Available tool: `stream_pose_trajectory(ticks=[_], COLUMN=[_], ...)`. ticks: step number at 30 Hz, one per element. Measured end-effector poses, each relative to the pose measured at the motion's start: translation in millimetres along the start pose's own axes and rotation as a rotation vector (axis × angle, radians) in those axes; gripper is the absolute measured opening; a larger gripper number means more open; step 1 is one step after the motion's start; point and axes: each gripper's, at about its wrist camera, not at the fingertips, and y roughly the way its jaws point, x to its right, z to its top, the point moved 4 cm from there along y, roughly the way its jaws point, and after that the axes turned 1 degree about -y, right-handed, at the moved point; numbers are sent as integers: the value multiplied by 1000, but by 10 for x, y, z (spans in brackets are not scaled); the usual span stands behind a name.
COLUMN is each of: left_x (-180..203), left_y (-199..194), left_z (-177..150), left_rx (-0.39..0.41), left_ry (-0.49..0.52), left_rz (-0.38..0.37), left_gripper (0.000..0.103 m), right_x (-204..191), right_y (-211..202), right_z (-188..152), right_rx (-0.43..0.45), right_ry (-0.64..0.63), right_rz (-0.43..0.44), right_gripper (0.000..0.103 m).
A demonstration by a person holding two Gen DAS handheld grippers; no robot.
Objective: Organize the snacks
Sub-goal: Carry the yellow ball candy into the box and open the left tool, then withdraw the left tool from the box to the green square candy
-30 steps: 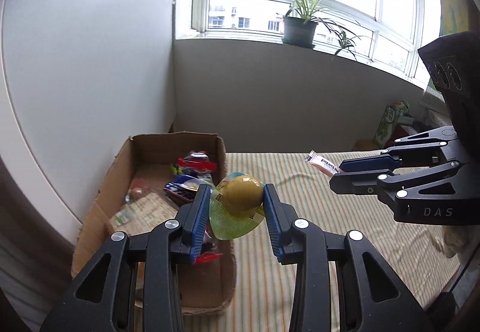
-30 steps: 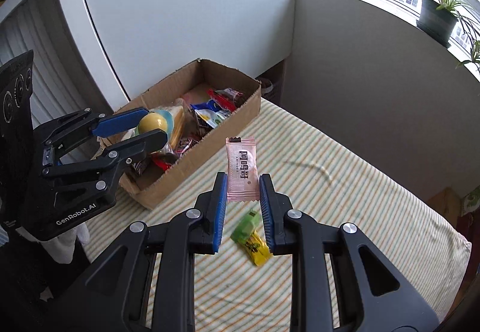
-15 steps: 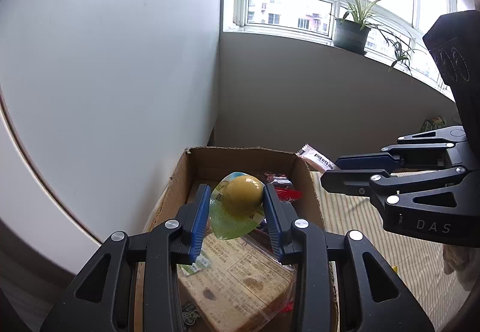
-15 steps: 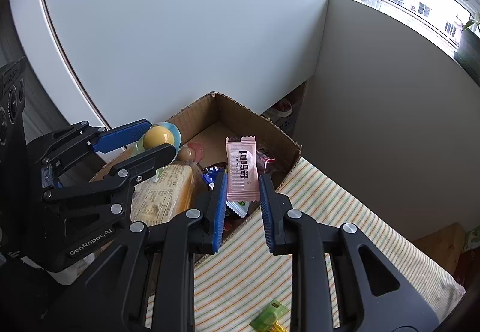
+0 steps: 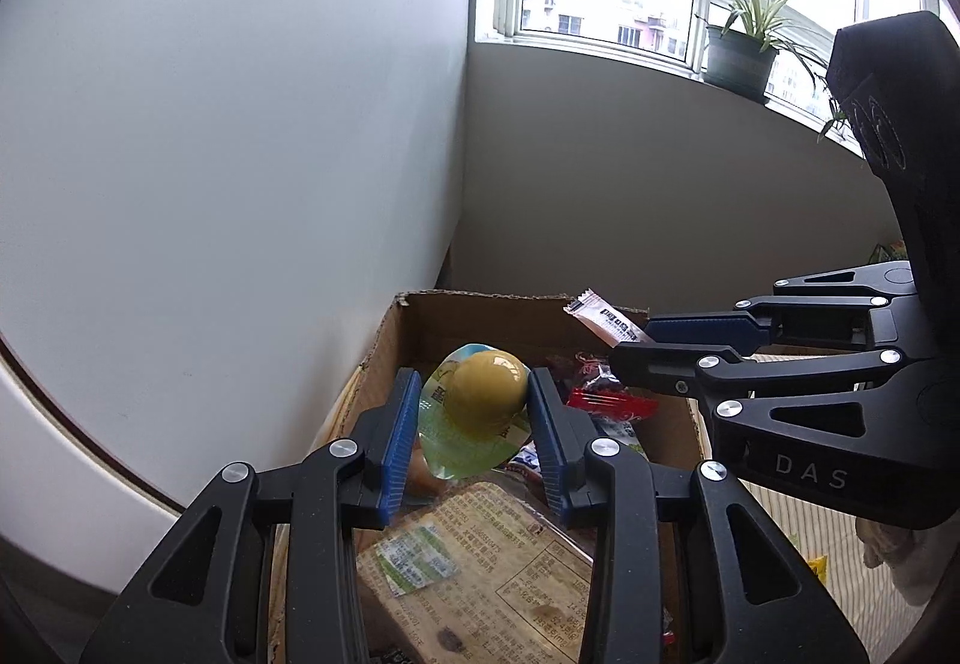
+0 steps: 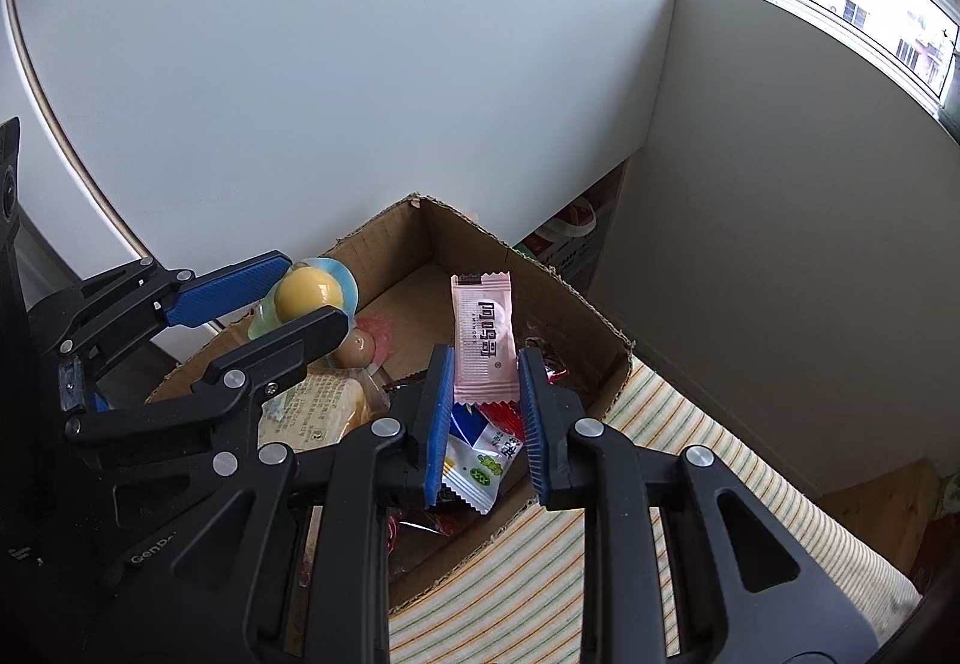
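My left gripper point(image 5: 474, 412) is shut on a yellow jelly cup point(image 5: 486, 394) with a green-blue lid and holds it above the open cardboard box point(image 5: 384, 346). It also shows in the right wrist view point(image 6: 309, 295). My right gripper point(image 6: 483, 394) is shut on a pink snack packet point(image 6: 485, 334) and holds it over the same box point(image 6: 600, 316); the packet shows in the left wrist view point(image 5: 603, 322). The box holds a wrapped bread pack point(image 5: 480, 574), red and blue wrappers point(image 6: 480, 454) and another jelly cup point(image 6: 360, 346).
The box stands on a striped cloth surface point(image 6: 690, 484) against a white wall panel point(image 6: 360, 64). A potted plant point(image 5: 744, 58) sits on the window sill. A yellow wrapper point(image 5: 817, 568) lies on the cloth at right.
Both grippers have moved left from over the striped cloth to above the box, each carrying its snack. The green and yellow wrappers on the cloth have dropped out of the right wrist view.
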Motion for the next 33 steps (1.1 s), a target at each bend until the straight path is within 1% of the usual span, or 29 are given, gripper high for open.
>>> stream_pose_trajectory(ticks=[3,4,5,6,7,10,18,21,23,24,29,31,33], left_x=[-9,-9,-9,-10,-13,-49,-75,-28,10,31,152,212,258], left_y=[2,8,6,4,-4,-14,-33,-73,-118,-151,-338,-400,-450], left_z=[-6,-2,-3,3,11,19,8,17,15,13,-45,-86,-128], left_rx=[-7,-8,-8,-5,0,3,11,16,24,30,48,49,50], left_ry=[0,2,2,2,-1,-9,-8,-7,-3,-1,2,3,-4], left_rz=[3,6,11,14,16,23,23,18,18,16,-4,-12,-30], left_gripper=[36,37,41,53,59,59,59,59,59,59,59,59,59], right_x=[19,28,34,43,45,100,195,229,253,273,398,445,489], right_y=[1,2,-2,-7,-39,-67,-151,-208,-273,-319,-588,-693,-795], right_z=[16,20,19,20,1,-4,-27,-68,-109,-133,-324,-437,-576], right_rx=[1,1,1,2,6,14,21,20,24,32,51,55,60], right_ry=[4,6,7,9,11,24,38,44,49,53,78,84,90], right_rz=[0,-3,-7,-9,-19,-28,-53,-60,-66,-72,-95,-105,-121], right_gripper=[22,23,23,29,38,53,54,55,60,66,68,79,80])
